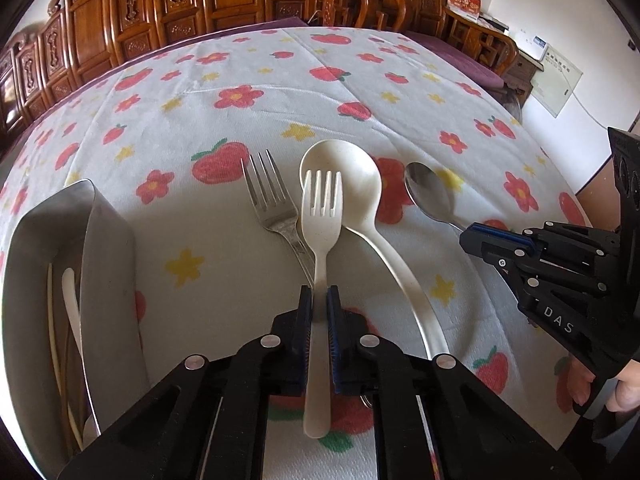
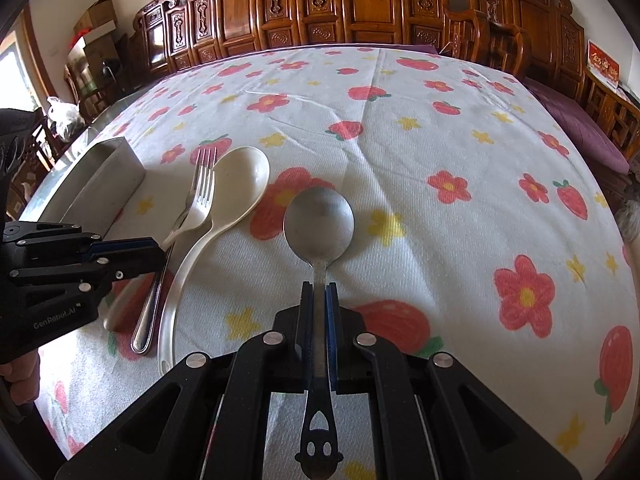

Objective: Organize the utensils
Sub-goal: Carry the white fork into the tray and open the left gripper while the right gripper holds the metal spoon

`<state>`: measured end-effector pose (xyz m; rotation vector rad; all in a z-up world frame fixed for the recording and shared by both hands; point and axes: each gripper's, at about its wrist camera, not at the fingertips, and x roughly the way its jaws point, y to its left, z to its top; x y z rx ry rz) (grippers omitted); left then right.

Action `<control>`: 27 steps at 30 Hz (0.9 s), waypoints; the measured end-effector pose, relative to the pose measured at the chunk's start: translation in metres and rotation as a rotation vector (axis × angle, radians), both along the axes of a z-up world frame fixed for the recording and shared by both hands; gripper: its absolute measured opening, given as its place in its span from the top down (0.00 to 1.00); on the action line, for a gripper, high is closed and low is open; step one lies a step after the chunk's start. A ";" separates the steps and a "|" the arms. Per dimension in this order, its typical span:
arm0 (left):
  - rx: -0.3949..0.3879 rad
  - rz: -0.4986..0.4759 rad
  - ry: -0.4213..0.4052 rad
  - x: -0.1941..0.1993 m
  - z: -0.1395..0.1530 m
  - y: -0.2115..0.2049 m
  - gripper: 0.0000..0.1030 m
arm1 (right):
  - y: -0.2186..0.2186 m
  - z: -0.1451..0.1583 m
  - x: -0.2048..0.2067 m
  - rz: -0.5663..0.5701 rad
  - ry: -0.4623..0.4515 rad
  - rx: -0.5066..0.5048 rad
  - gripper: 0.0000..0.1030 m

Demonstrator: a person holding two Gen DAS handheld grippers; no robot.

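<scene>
Cream fork (image 1: 321, 216) lengthwise between left gripper (image 1: 319, 300) pads, tines away.

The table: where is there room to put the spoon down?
Free: the cloth beyond and right of the metal spoon. Crowded: between the steel box and that spoon, where the metal fork, cream spoon and cream fork lie.

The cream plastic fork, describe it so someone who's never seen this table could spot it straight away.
On the flowered tablecloth, just right of the steel utensil holder, four utensils lie in a row. The cream plastic fork is second from the left, between a metal fork and a big cream spoon. It alone is both pale and pronged, its handle pinched in the left tongs.
</scene>
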<state>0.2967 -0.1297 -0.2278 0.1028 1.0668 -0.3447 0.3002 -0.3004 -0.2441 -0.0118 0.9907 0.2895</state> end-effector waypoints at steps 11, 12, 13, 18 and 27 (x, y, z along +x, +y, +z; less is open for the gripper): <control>0.007 -0.007 -0.059 -0.010 0.025 0.006 0.93 | 0.000 0.008 -0.002 0.001 -0.026 0.014 0.93; 0.008 -0.007 -0.065 -0.011 0.027 0.007 0.93 | 0.001 0.010 -0.003 0.002 -0.033 0.018 0.93; 0.007 -0.007 -0.071 -0.011 0.031 0.008 0.93 | 0.001 0.012 -0.004 0.002 -0.037 0.020 0.93; 0.003 -0.004 -0.102 -0.015 0.047 0.014 0.93 | 0.005 0.022 -0.006 0.010 -0.064 0.033 0.93; -0.007 0.010 -0.149 -0.025 0.071 0.035 0.93 | 0.025 0.040 -0.013 0.051 -0.107 0.055 0.93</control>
